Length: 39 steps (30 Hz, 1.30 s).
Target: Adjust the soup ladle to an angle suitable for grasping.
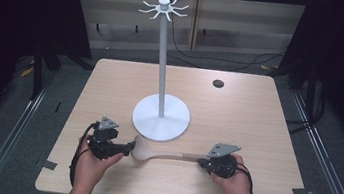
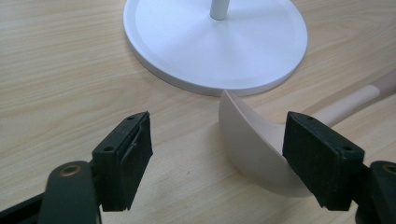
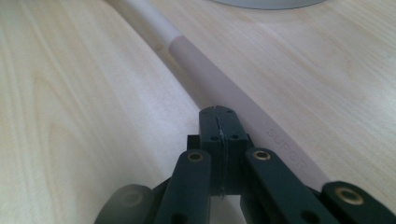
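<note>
A pale spoon (image 1: pixel 152 153) with a smooth matte finish lies on the light wood-grain table (image 1: pixel 257 123), its rounded, cupped bowl at one end and a long round handle at the other. The handle changes tone partway along, and faint raised lettering runs along its thicker part in the right gripper view. Its long axis runs across the table from one gripper to the other, bowl toward the left gripper (image 1: pixel 129 148) and handle end toward the right gripper (image 1: pixel 200 162).

The left gripper's jaws stand wide apart, holding nothing. In the left gripper view the spoon's bowl (image 2: pixel 252 140) sits tilted on edge between the black, blocky pads, close against the right-hand pad (image 2: pixel 322 158) and well clear of the other.

The right gripper's jaws are pressed together with only a thin seam between them. In the right gripper view the handle (image 3: pixel 224 88) passes just beside the closed tips, not between them.

Beyond the fingers stands a white stand (image 1: pixel 160 110): a flat, smooth round base touching the spoon's bowl, a slim upright pole, and curved hooks at its top.
</note>
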Each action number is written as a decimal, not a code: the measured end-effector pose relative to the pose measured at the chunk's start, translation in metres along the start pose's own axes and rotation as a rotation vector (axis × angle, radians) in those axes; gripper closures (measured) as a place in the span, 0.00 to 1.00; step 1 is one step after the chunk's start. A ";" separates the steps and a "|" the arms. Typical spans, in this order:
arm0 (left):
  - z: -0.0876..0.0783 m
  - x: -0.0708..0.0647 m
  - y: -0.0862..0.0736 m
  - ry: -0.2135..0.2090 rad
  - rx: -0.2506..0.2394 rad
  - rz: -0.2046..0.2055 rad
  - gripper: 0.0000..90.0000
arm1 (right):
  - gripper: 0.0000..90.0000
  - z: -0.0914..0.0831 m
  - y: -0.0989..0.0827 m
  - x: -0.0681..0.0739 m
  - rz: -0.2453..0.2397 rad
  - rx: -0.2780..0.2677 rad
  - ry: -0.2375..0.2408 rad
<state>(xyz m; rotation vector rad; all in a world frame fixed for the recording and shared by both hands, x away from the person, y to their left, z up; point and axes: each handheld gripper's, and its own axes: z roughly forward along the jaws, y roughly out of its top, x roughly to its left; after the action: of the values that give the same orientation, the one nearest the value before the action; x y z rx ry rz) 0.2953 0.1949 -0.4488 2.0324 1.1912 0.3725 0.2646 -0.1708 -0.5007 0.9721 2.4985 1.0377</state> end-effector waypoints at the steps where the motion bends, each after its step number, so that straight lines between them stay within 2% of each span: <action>1: 0.000 0.000 0.000 -0.002 -0.003 0.001 0.25 | 1.00 0.001 0.001 -0.001 0.011 -0.006 -0.007; 5: -0.002 0.000 0.002 -0.012 -0.011 0.008 0.24 | 1.00 0.006 0.004 -0.005 0.055 -0.014 -0.034; 10: -0.003 -0.002 0.004 -0.022 -0.024 0.006 0.22 | 1.00 0.012 0.008 -0.010 0.081 -0.024 -0.053; 16: -0.003 -0.002 0.005 -0.032 -0.010 0.018 0.20 | 1.00 0.018 0.012 -0.016 0.121 -0.036 -0.069; 21: -0.002 -0.004 0.007 -0.041 -0.015 0.020 0.18 | 1.00 0.026 0.019 -0.021 0.123 -0.049 -0.094; 22: -0.002 -0.005 0.007 -0.042 -0.016 0.020 0.18 | 1.00 0.028 0.020 -0.021 0.145 -0.046 -0.094; 28: -0.002 -0.004 0.008 -0.048 -0.014 0.021 0.18 | 1.00 0.034 0.027 -0.026 0.133 -0.038 -0.110; 31: -0.003 -0.005 0.009 -0.047 -0.018 0.022 0.18 | 1.00 0.039 0.031 -0.028 0.152 -0.042 -0.122; 39: -0.003 -0.007 0.011 -0.050 -0.022 0.030 0.18 | 1.00 0.046 0.036 -0.030 0.160 -0.058 -0.144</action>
<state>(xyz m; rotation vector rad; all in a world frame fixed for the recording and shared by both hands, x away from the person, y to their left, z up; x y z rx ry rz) 0.2969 0.1874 -0.4379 2.0311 1.1225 0.3457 0.3253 -0.1482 -0.5081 1.2004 2.2931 1.0406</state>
